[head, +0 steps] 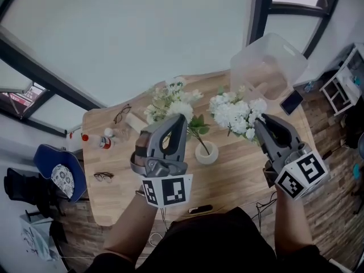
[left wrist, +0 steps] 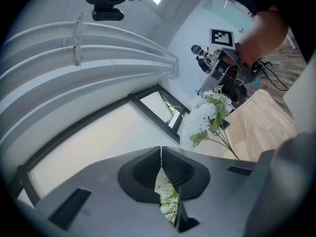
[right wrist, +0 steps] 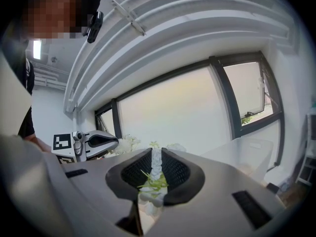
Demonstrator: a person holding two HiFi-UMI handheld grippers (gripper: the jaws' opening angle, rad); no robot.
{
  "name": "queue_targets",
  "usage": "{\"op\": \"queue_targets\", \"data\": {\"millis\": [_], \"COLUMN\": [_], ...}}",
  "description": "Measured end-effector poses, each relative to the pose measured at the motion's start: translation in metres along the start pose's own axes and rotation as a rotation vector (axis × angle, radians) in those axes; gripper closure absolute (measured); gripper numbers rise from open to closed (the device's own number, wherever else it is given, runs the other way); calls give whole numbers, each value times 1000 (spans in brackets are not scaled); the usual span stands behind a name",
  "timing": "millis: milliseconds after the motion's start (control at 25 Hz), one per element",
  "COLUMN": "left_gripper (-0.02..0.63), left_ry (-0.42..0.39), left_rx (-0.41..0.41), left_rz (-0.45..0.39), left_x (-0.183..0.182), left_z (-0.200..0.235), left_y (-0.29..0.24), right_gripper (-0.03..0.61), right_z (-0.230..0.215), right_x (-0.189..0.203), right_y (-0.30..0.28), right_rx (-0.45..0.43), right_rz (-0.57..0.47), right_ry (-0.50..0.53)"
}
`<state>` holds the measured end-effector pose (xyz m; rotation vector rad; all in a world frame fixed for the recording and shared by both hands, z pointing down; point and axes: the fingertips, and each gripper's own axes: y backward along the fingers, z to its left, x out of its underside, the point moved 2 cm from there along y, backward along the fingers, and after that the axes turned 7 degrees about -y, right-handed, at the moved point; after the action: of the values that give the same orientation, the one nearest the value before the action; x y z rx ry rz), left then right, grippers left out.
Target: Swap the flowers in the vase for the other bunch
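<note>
Wooden table [head: 239, 169] by window | left gripper [head: 173, 124] clamps leafy bunch [head: 170, 98] beside vase [head: 206, 154], its stem [head: 201, 142] at the vase's mouth | right gripper [head: 263, 125] clamps white bunch [head: 234, 114] right of vase | I fear that stem snagging and tipping the vase.

Soft daylight comes through the big windows [head: 114, 33] on the far side, so everything is bright and shadows on the table [head: 239, 175] are faint. The glass glows white. Picture edges bend and go dark. Close up, the left flower bunch [left wrist: 168, 199] and right flower bunch [right wrist: 153, 181] look blurry.
</note>
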<state>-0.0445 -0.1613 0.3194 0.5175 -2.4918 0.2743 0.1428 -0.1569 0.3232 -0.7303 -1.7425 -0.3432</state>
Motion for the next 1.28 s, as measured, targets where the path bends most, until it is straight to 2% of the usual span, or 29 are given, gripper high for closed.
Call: {"op": "queue_targets", "data": {"millis": [400, 640, 1280], "left_gripper": [601, 607, 607], "left_ry": [56, 54, 149], "left_rx": [60, 76, 112], "left_rz": [-1, -22, -37], "left_x": [-1, -13, -31], "left_z": [-32, -57, -78], "left_y": [15, 19, 25], "right_gripper": [503, 503, 503], "right_z": [5, 0, 2], "right_x": [-5, 5, 12], "right_y": [20, 49, 59], "right_rx": [24, 50, 40], "right_rz": [-11, -12, 1], "right_ry": [-1, -6, -14]}}
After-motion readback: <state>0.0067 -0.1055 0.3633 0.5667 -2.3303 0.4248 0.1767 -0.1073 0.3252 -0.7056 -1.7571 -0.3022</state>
